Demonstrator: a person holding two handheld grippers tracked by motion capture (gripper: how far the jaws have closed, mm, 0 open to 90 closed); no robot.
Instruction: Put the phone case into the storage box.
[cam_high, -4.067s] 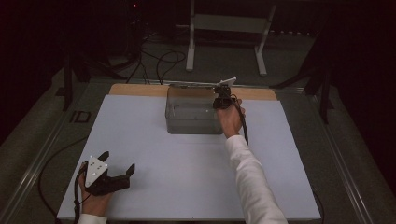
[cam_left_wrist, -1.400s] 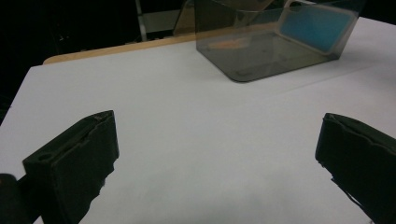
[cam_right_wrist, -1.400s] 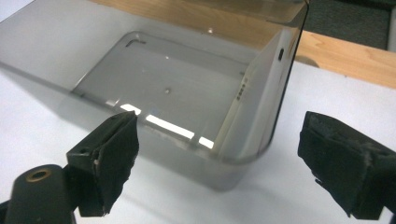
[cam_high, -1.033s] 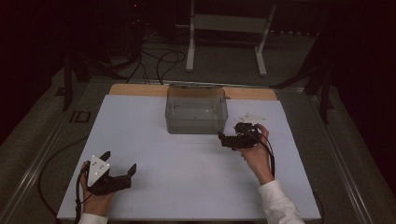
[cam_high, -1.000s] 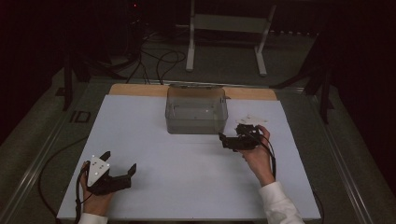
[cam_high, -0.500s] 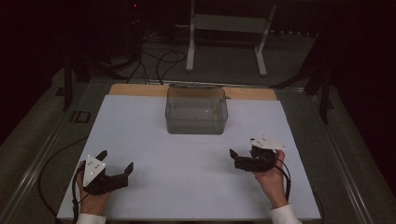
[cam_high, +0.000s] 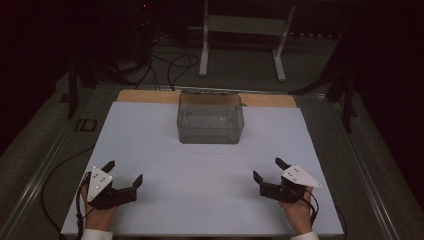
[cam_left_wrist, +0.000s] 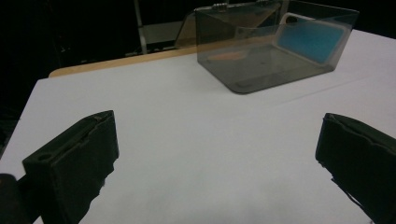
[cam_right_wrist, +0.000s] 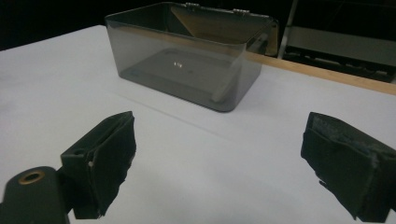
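Observation:
A smoky clear plastic box (cam_high: 210, 118) with its lid open stands at the far middle of the white table top (cam_high: 150, 145). In the left gripper view the box (cam_left_wrist: 261, 60) holds a blue flat phone-like slab (cam_left_wrist: 306, 39) that leans against its right wall. The same slab (cam_right_wrist: 229, 86) appears edge-on in the right gripper view, inside the box (cam_right_wrist: 182, 56). My left gripper (cam_high: 124, 171) rests near the front left, open and empty (cam_left_wrist: 217, 135). My right gripper (cam_high: 267, 169) rests near the front right, also open with nothing between its jaws (cam_right_wrist: 219, 135).
A wooden strip (cam_high: 145, 96) runs along the table's far edge behind the box. A metal stand (cam_high: 245, 35) and cables (cam_high: 165, 60) lie on the dark floor beyond. Metal rails (cam_high: 35, 175) border the table's sides.
My right gripper has drawn back from the box to the front right of the table. The left gripper has barely shifted.

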